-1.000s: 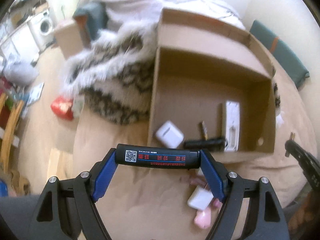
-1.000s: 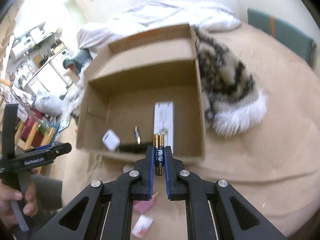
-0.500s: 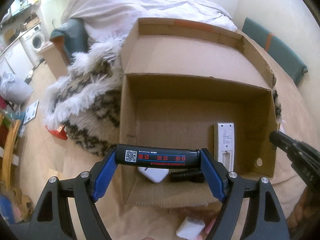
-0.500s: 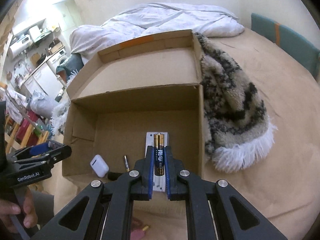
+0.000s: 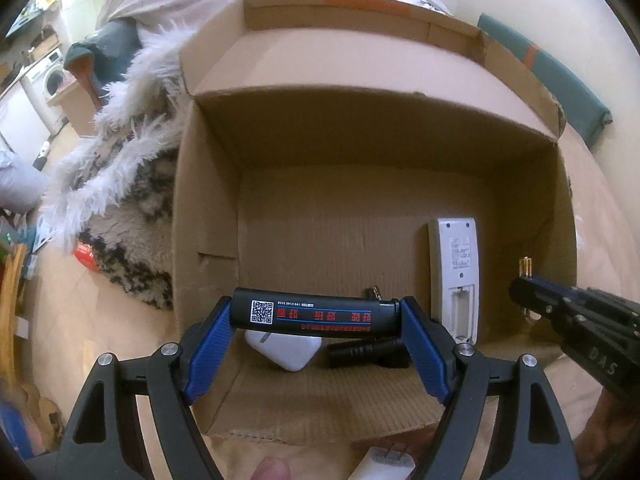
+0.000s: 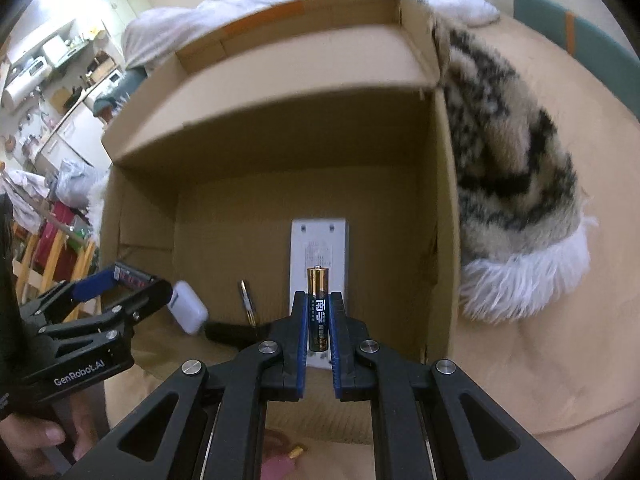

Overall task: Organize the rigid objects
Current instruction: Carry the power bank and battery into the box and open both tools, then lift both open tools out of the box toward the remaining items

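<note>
My left gripper [image 5: 316, 316] is shut on a black cylinder with a QR code and red print [image 5: 312, 313], held crosswise over the near edge of an open cardboard box [image 5: 208, 240]. My right gripper [image 6: 319, 320] is shut on a gold and black AA battery [image 6: 318, 308], held upright over the same box [image 6: 444, 240]. Inside lie a white remote [image 5: 456, 268], a white earbud case [image 5: 284, 350], a black tube [image 5: 368, 354] and a small bit [image 6: 247, 302]. The right gripper also shows in the left wrist view [image 5: 528, 286], the left one in the right wrist view [image 6: 132, 280].
A furry patterned blanket [image 6: 516, 184] lies against the box's right side and also on its left [image 5: 124, 184]. A white plug adapter [image 5: 384, 462] lies on the tan bed cover in front of the box. A teal cushion [image 5: 548, 76] sits at the far right.
Both grippers moved forward toward the box, which now fills each view. Their tips now hang over its near edge. Both still hold their objects.
</note>
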A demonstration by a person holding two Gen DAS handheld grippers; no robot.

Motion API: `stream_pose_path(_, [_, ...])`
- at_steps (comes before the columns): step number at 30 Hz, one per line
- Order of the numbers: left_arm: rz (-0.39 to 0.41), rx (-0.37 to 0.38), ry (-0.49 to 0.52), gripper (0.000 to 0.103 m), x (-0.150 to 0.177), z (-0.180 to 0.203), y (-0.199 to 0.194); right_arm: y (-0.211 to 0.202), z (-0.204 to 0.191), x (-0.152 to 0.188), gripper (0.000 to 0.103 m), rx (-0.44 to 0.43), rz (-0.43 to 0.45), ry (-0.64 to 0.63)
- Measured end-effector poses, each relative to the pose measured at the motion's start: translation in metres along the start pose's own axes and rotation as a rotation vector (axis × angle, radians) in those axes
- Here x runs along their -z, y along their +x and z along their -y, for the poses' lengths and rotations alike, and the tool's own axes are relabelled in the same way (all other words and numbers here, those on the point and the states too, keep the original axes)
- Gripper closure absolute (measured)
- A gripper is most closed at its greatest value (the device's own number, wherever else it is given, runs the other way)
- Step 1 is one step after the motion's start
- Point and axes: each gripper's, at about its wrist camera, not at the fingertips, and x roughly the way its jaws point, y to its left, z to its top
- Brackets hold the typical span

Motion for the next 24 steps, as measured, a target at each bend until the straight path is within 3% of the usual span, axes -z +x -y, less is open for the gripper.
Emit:
stream_pose_path(7, [-0.006,0.046,0.041,0.024,0.000,0.009,0.003,0.013,-0.009,0.003,0.092,0.020,-0.034,-0.029])
stream_pose_path(15, [-0.040,0.041,0.037,0.023,0.001,0.012,0.013,0.016,0.001,0.001,0.091,0.016,-0.036,0.011])
stream_pose_path(20, [-0.035,0.027,0.054,0.008,0.002,0.017,0.012,0.007,0.006,-0.002,0.090,-0.029,-0.002,0.033])
stream_pose_path(23, [-0.048,0.027,0.044,0.007,0.003,0.017,0.013,0.004,0.007,-0.003,0.067,-0.050,0.008,0.048])
stream_pose_path(24, [-0.051,0.028,0.038,0.007,0.003,0.016,0.013,0.001,0.008,-0.003,0.041,-0.056,0.018,0.055])
